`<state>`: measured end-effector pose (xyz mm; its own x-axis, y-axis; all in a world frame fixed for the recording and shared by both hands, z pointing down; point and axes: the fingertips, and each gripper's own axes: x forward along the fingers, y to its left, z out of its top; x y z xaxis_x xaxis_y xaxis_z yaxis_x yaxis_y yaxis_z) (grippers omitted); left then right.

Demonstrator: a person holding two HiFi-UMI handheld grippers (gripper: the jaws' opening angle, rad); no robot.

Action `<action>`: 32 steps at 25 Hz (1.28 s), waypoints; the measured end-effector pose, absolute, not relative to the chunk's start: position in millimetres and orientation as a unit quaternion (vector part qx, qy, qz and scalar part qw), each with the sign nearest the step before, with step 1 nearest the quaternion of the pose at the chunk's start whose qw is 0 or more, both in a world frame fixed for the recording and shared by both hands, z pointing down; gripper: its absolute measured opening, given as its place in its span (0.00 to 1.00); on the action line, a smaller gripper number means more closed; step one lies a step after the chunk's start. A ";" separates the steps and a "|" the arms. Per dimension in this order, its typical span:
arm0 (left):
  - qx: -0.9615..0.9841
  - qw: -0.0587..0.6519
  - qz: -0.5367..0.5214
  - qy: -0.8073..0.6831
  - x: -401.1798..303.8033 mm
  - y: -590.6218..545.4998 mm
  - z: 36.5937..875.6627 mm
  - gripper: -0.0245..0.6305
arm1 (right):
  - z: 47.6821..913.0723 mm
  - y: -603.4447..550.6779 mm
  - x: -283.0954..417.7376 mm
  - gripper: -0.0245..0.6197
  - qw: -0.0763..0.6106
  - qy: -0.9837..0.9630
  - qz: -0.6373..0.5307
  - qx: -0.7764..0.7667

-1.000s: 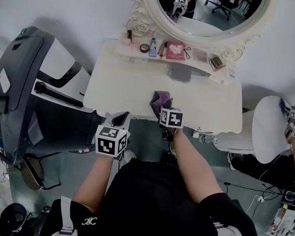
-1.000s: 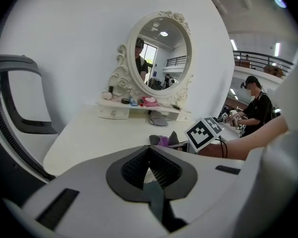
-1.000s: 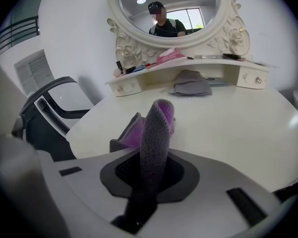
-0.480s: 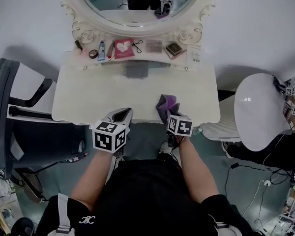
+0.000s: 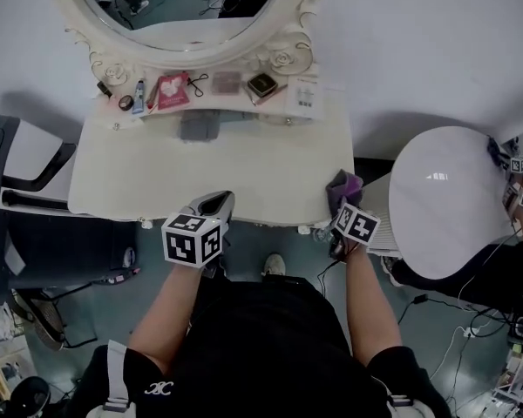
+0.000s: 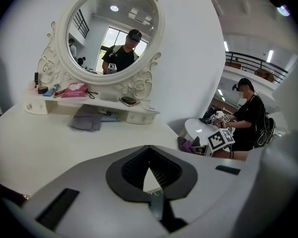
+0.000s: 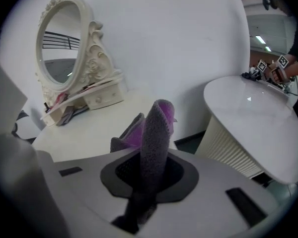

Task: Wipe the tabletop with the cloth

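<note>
At the left, your left tool [image 5: 211, 205] hangs at the near edge of the counter [image 5: 244, 177]. Its jaws are closed tip to tip on nothing, and its own view shows only a sliver of counter between the pads. I judge it is parked there because this wipe needs one tool only. Low at the near edge, it is out of the cloth's path.

The middle of the counter is bare. The small things sit up on the shelf [image 5: 213, 90] under the mirror [image 5: 183, 46] at the far side. Only a grey folded piece [image 5: 198, 126] lies on the surface, just in front of that shelf. That gives you a wide open run, with the far strip the one place calling for care.

At the right, your right tool [image 5: 342, 205] is clamped on the cloth [image 5: 344, 185] at the counter's near right corner. The jaws pinch the cloth low down, so a folded bunch stands out beyond the tips, grey outside and purple within. That grip looks chosen so that soft cloth, not the jaws, meets the surface. From above, the bunch lies over the counter's right edge, but I cannot tell whether it presses down there.

Just right of it stands a round side table [image 5: 444, 198], near your tool. I judge this corner to be the right limit of a stroke, with the rest of the surface lying to your left.
</note>
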<state>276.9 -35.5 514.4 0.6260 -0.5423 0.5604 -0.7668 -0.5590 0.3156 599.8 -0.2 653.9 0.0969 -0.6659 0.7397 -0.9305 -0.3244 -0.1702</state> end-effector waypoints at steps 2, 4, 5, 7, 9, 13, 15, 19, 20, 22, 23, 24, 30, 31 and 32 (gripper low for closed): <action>0.857 0.275 0.206 -0.384 289.9 -34.3 515.4 0.04 | 653.9 -5.8 629.7 0.12 0.181 -0.543 0.386 0.724; 0.855 0.272 0.211 -0.387 295.7 -33.5 514.3 0.04 | 655.0 -14.8 646.1 0.12 0.177 -0.538 0.398 0.722; 0.854 0.268 0.216 -0.389 296.4 -32.9 513.7 0.04 | 656.2 -19.8 649.3 0.12 0.171 -0.536 0.407 0.720; 0.852 0.261 0.228 -0.393 296.3 -31.0 515.0 0.04 | 658.2 -27.5 652.0 0.12 0.163 -0.531 0.416 0.720; 0.848 0.260 0.236 -0.398 294.9 -31.1 517.8 0.04 | 658.4 -37.2 650.8 0.12 0.160 -0.526 0.418 0.723; 0.842 0.255 0.237 -0.412 278.9 -38.3 514.5 0.04 | 656.7 -81.7 614.7 0.12 0.150 -0.554 0.430 0.697; 0.836 0.254 0.237 -0.425 264.9 -41.8 513.1 0.04 | 657.9 -106.2 584.9 0.12 0.153 -0.577 0.438 0.672; 0.820 0.258 0.232 -0.456 231.4 -46.8 510.2 0.04 | 656.8 -152.1 527.1 0.12 0.171 -0.606 0.436 0.643; 0.814 0.260 0.229 -0.465 221.8 -47.1 509.2 0.04 | 656.1 -162.2 511.1 0.12 0.177 -0.615 0.432 0.635; 0.804 0.263 0.223 -0.485 202.4 -46.8 508.4 0.04 | 655.1 -179.9 476.2 0.12 0.189 -0.636 0.426 0.615; 0.798 0.265 0.221 -0.494 193.0 -46.0 509.1 0.04 | 654.8 -187.1 458.5 0.12 0.195 -0.646 0.422 0.605; 0.793 0.268 0.220 -0.502 184.0 -44.8 510.6 0.04 | 654.6 -193.0 440.9 0.12 0.201 -0.656 0.418 0.594; 0.768 0.283 0.211 -0.534 148.3 -35.0 514.6 0.04 | 650.8 -207.3 346.5 0.12 0.244 -0.713 0.389 0.530; 0.767 0.283 0.210 -0.536 145.3 -34.4 514.2 0.04 | 649.9 -206.4 332.1 0.12 0.254 -0.723 0.381 0.517; 0.766 0.284 0.209 -0.537 142.6 -34.0 513.5 0.04 | 648.8 -204.0 317.9 0.12 0.263 -0.732 0.374 0.505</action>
<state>142.6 -34.0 513.5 0.3356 -0.7042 0.6257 -0.9419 -0.2620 0.2104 317.9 -204.0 648.8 -0.3513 -0.5430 0.7627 -0.9362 0.2106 -0.2813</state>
